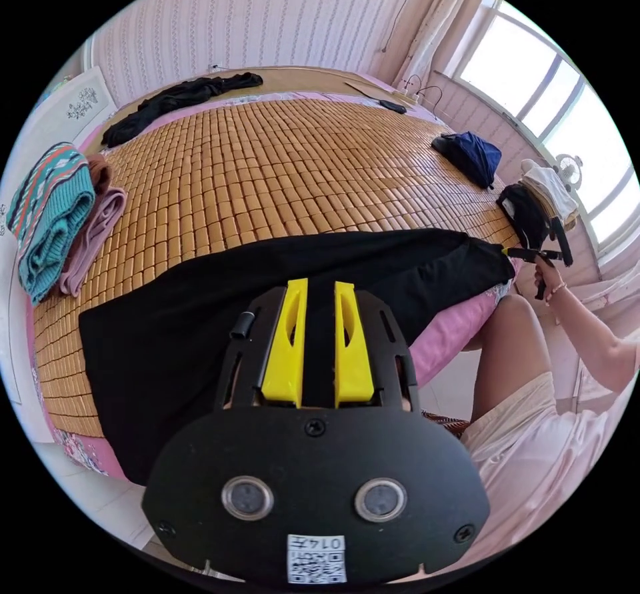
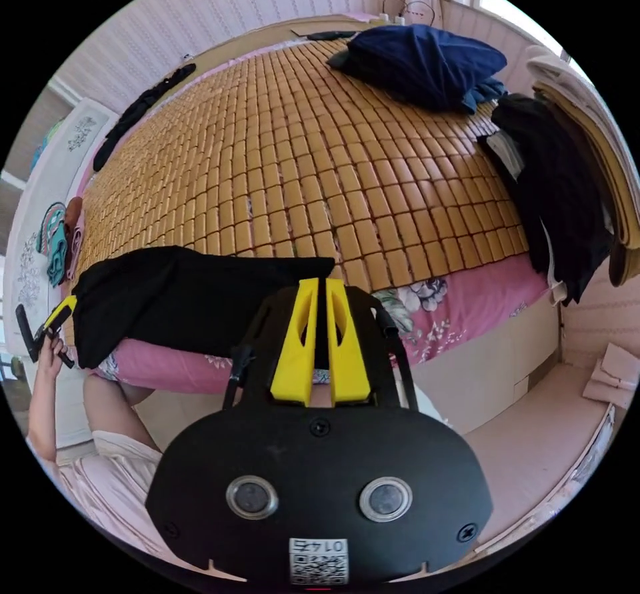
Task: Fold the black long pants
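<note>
On the bamboo bed mat (image 1: 267, 167), each hand-held gripper (image 1: 319, 294) (image 2: 322, 287) is clenched on the black long pants (image 1: 200, 314); no legible writing.

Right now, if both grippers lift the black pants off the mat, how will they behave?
Probably floppy: the black pants lie flat and drape over the bed edge, so the middle would likely sag between the left gripper and right gripper. Likely light for their size, being thin cloth. May slide easily on the bamboo mat, which looks smooth.
</note>
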Demonstrator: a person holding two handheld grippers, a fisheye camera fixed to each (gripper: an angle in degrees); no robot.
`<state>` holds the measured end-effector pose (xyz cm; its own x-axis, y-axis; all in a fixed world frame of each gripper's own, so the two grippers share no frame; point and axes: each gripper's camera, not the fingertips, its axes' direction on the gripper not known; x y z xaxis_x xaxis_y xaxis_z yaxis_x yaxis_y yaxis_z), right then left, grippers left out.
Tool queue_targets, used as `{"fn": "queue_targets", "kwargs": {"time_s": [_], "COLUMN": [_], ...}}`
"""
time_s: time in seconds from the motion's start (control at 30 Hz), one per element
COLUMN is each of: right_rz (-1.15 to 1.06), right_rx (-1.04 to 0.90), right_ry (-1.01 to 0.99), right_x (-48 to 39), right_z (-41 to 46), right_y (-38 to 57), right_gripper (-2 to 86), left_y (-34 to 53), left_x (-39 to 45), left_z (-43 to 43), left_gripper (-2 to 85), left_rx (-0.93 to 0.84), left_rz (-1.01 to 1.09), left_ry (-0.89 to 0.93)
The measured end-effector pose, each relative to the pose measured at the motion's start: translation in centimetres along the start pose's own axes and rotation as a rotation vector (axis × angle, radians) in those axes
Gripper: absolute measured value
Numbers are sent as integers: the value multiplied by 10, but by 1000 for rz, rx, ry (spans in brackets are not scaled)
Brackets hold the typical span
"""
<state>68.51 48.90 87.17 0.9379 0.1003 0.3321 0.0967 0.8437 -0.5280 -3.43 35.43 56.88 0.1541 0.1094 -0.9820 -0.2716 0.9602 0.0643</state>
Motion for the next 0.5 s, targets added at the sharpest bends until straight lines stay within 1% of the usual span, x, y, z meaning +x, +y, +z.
{"fn": "queue_targets", "kwargs": {"time_s": [0.07,0.17,0.2,0.23,0.3,0.37,0.43,0.5], "right_rz": [-88,-231,-251,-280,-274,-177,-114,-109], "right_rx": [113,254,268,267,190,83,75,142], "right_ry": [-88,-162,-167,-168,-153,-131,-140,-154], "right_x": [5,20,24,34,54,83,97,99], "right_z": [-35,-88,-95,-103,-99,-83,-80,-84], "right_y": [16,59,69,89,115,136,138,128], "right_gripper": [9,1,0,-1,-3,2,15,44], "left_y": [-9,-18,-20,-24,-29,-36,-42,-48], "left_x": [1,2,2,1,-2,-6,-11,-15], "left_z": [9,16,18,22,27,37,46,54], "left_gripper": [71,71,71,71,72,73,76,79], "left_rx": [1,-5,-9,-17,-20,-27,-46,-60], "left_rz": [3,36,43,54,63,64,58,47], "left_ry": [9,1,-4,-12,-19,-25,-36,-40]}}
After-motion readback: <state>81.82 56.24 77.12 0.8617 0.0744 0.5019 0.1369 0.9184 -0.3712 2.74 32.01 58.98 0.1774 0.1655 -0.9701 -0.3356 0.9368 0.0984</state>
